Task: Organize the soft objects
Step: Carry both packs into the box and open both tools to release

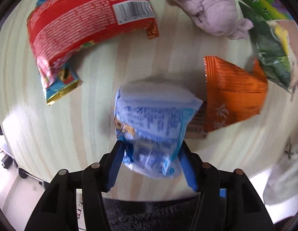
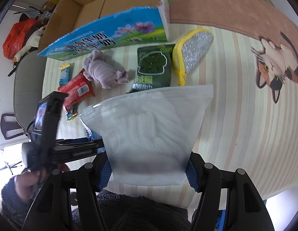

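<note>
my left gripper [image 1: 151, 146] pinches a blue packet [image 1: 151, 127] above the table [image 1: 110, 61], beside an orange pack [image 1: 233, 94]. my right gripper [image 2: 149, 163] clamps a white pouch [image 2: 151, 130] over the table, box [image 2: 102, 28] beyond.

Bare striped tabletop [image 2: 235, 96] lies open on the right, while the cardboard box [image 2: 102, 34], plush toy [image 2: 102, 71] and green packet [image 2: 153, 67] crowd the far left.
</note>
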{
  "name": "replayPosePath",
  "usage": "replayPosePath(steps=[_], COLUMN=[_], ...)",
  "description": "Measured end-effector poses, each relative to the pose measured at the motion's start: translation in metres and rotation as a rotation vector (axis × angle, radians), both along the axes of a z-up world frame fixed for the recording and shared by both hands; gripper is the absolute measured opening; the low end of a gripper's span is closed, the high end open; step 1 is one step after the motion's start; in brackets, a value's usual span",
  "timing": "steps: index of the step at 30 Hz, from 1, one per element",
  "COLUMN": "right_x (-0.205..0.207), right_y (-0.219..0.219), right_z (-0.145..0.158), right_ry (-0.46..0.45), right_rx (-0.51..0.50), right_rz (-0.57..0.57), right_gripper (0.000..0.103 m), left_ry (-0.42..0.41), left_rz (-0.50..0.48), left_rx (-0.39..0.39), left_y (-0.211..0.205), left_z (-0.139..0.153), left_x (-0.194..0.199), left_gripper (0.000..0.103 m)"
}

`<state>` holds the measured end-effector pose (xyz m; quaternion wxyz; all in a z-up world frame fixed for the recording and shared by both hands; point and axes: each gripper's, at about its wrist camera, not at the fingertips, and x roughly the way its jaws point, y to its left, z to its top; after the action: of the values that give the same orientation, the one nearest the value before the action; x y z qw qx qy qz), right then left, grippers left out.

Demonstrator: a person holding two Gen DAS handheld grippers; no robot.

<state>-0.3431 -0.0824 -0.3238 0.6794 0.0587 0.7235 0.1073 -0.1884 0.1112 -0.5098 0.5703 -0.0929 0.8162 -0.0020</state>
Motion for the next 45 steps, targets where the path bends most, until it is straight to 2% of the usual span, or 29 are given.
replayPosePath(steps=[1, 2, 4, 9, 12, 13, 14, 17, 19, 22, 24, 25, 26, 27, 29, 30, 34, 37, 39, 41, 42, 45], right_x=[-0.001, -0.002, -0.004, -0.006, -0.005, -0.004, -0.003, 0.009, 0.024, 0.058, 0.091, 0.104, 0.123, 0.141, 0.178, 0.193, 0.253, 0.290, 0.307, 0.320, 0.326, 0.336], right_y=[0.000, 0.000, -0.002, -0.004, -0.004, -0.004, -0.004, -0.005, -0.005, -0.001, 0.006, 0.009, 0.015, 0.020, 0.032, 0.037, 0.064, 0.079, 0.085, 0.088, 0.090, 0.089], right_z=[-0.002, -0.003, -0.004, -0.003, 0.003, 0.007, 0.012, 0.038, 0.057, 0.084, 0.097, 0.099, 0.099, 0.097, 0.087, 0.082, 0.052, 0.023, 0.001, -0.017, -0.026, -0.042], right_ry=[0.004, 0.005, 0.008, 0.001, -0.007, -0.010, -0.015, -0.060, -0.095, -0.147, -0.192, -0.203, -0.208, -0.205, -0.187, -0.181, -0.170, -0.136, -0.117, -0.101, -0.088, -0.070], right_rx=[-0.005, -0.011, -0.013, 0.000, 0.016, 0.026, 0.038, 0.071, 0.083, 0.081, 0.046, 0.031, 0.012, 0.004, -0.006, -0.015, -0.064, -0.078, -0.103, -0.120, -0.126, -0.131], right_rz=[0.003, 0.005, 0.005, 0.002, 0.002, 0.001, 0.003, 0.003, -0.004, -0.013, -0.022, -0.028, -0.030, -0.035, -0.047, -0.055, -0.057, -0.059, -0.060, -0.068, -0.073, -0.078], right_gripper=[0.066, 0.066, 0.066, 0.066, 0.066, 0.066, 0.066, 0.066, 0.066, 0.066, 0.066, 0.066, 0.066, 0.066, 0.066, 0.066, 0.066, 0.066, 0.066, 0.066, 0.066, 0.067], left_ry=[-0.011, -0.031, -0.054, -0.123, -0.175, -0.197, -0.231, -0.321, -0.370, -0.407, -0.425, -0.425, -0.414, -0.398, -0.355, -0.336, -0.243, -0.183, -0.171, -0.152, -0.145, -0.129], left_rz=[0.001, 0.005, 0.002, -0.006, 0.009, 0.016, 0.023, 0.029, 0.031, 0.015, -0.011, -0.021, -0.026, -0.024, -0.029, -0.027, -0.053, -0.072, -0.088, -0.097, -0.098, -0.115], left_rx=[0.008, 0.002, -0.009, -0.004, -0.016, -0.030, -0.046, -0.070, -0.096, -0.125, -0.106, -0.099, -0.098, -0.102, -0.118, -0.119, -0.131, -0.147, -0.121, -0.122, -0.126, -0.134], left_y=[-0.001, 0.001, 0.005, 0.020, 0.024, 0.016, 0.022, 0.045, 0.049, 0.062, 0.080, 0.080, 0.078, 0.098, 0.088, 0.088, 0.070, 0.071, 0.074, 0.080, 0.075, 0.069], left_z=[0.000, 0.002, 0.011, 0.033, 0.066, 0.077, 0.093, 0.138, 0.172, 0.212, 0.204, 0.213, 0.233, 0.235, 0.234, 0.224, 0.255, 0.226, 0.215, 0.203, 0.199, 0.182], left_x=[-0.009, -0.018, -0.026, -0.064, -0.089, -0.078, -0.085, -0.108, -0.103, -0.082, -0.067, -0.055, -0.026, -0.015, 0.020, 0.029, 0.135, 0.150, 0.167, 0.166, 0.183, 0.194], left_gripper=[0.052, 0.045, 0.037, 0.033, 0.033, 0.033, 0.033, 0.033, 0.033, 0.034, 0.034, 0.034, 0.034, 0.034, 0.034, 0.034, 0.034, 0.033, 0.034, 0.034, 0.034, 0.035])
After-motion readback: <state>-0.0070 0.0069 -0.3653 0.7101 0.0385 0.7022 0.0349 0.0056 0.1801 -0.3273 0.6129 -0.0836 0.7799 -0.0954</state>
